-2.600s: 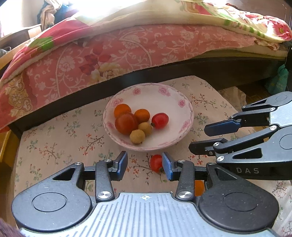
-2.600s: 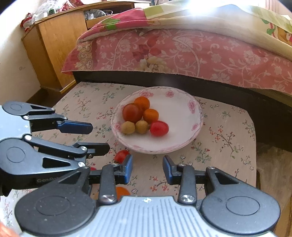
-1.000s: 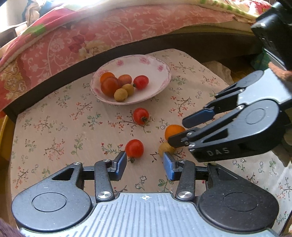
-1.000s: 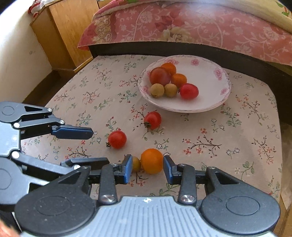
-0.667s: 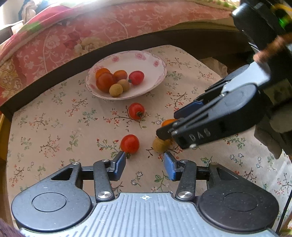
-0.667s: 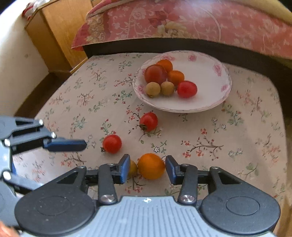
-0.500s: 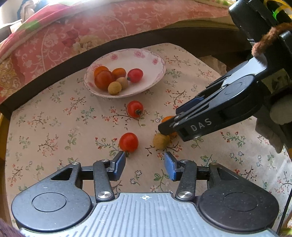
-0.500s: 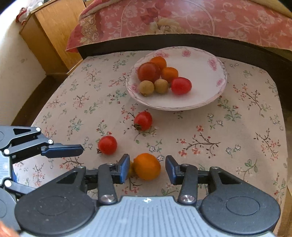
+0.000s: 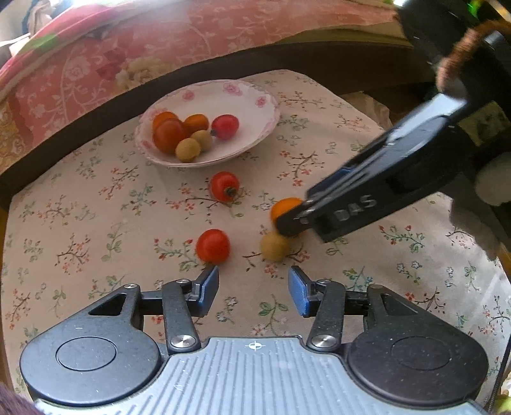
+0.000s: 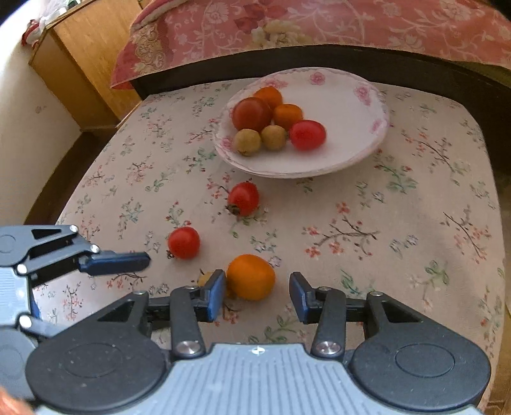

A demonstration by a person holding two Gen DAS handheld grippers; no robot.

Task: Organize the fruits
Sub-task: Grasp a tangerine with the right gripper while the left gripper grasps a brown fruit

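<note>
The plate (image 10: 367, 150) with pink flowers stands on the flowered surface (image 10: 399, 223) close to the bed (image 10: 287, 28), and it holds six fruits.

Four more fruits lie on the cloth in front of the plate: a red tomato with a stem (image 10: 243, 198) nearest to the plate, a second red tomato (image 10: 184, 242) farther from it, then an orange fruit (image 10: 251, 276) and a small tan fruit (image 9: 274, 245) touching each other.

The right wrist view shows the right gripper (image 10: 255, 292) with the orange fruit between its fingers. The jaws have just been opening; the left finger touches the fruit and the right one stands apart from it. In this view the tan fruit is almost hidden behind the left finger.

The left wrist view shows the tan fruit fully, but there the right gripper covers a part of the orange fruit. The left gripper (image 9: 254, 289) is moderately open and holds nothing; the second tomato is just beyond its left fingertip. A wooden cabinet (image 10: 86, 54) appears only in the right view.
</note>
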